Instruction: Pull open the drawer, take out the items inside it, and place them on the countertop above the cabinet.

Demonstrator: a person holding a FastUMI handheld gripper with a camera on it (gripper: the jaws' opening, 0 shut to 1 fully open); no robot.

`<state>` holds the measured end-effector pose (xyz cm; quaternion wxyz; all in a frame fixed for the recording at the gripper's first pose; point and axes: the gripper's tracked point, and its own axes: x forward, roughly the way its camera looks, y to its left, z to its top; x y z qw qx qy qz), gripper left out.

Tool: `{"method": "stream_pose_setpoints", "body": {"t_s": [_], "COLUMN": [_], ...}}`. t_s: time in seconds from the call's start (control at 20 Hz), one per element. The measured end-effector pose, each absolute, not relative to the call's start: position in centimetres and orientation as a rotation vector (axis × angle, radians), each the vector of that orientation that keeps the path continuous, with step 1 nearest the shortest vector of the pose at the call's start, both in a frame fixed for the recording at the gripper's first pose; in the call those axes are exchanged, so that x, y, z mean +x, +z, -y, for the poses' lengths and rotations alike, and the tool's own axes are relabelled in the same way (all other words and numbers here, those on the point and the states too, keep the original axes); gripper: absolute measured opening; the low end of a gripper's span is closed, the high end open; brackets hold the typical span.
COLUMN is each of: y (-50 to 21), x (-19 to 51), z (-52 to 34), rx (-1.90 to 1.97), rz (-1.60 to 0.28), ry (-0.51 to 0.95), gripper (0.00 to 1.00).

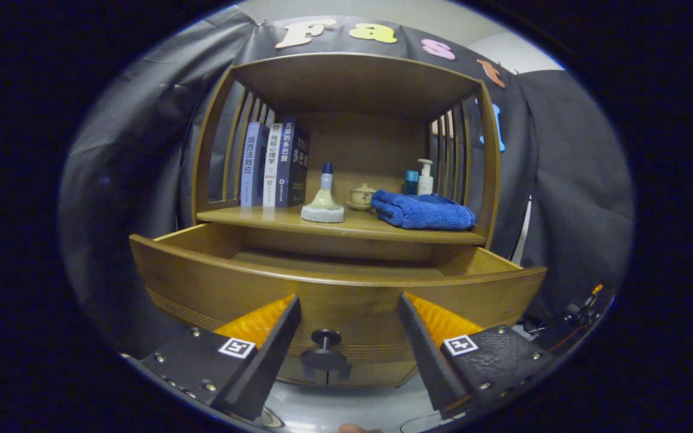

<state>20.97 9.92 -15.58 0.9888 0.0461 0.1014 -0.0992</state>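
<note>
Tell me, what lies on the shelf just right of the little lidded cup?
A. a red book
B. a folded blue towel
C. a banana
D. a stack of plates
B: a folded blue towel lies on the shelf right beside the small lidded cup, above the pulled-out drawer; the hand-held gripper stands open before the drawer knob.

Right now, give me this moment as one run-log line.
drawer: pulled open, no items visible inside | tongs: open, astride knob, not touching | countertop: towel, bottle

Dim booth, soft overhead light, sharp centre, heavy fisheye warp at edges
</note>
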Motion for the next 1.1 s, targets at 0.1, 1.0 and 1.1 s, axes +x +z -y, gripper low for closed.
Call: {"method": "stream_pose_setpoints", "body": {"t_s": [0.1, 1.0, 1.1], "y": [-15.6, -15.9, -15.8], "x": [21.0, 23.4, 23.6], "z": [-9.9, -10.2, -10.3], "rx": [0.091, 0.123, 0.122], "rz": [-0.202, -0.220, -0.219], "ry": [-0.200, -0.216, -0.222], "gripper": [0.98, 0.99, 0.99]}}
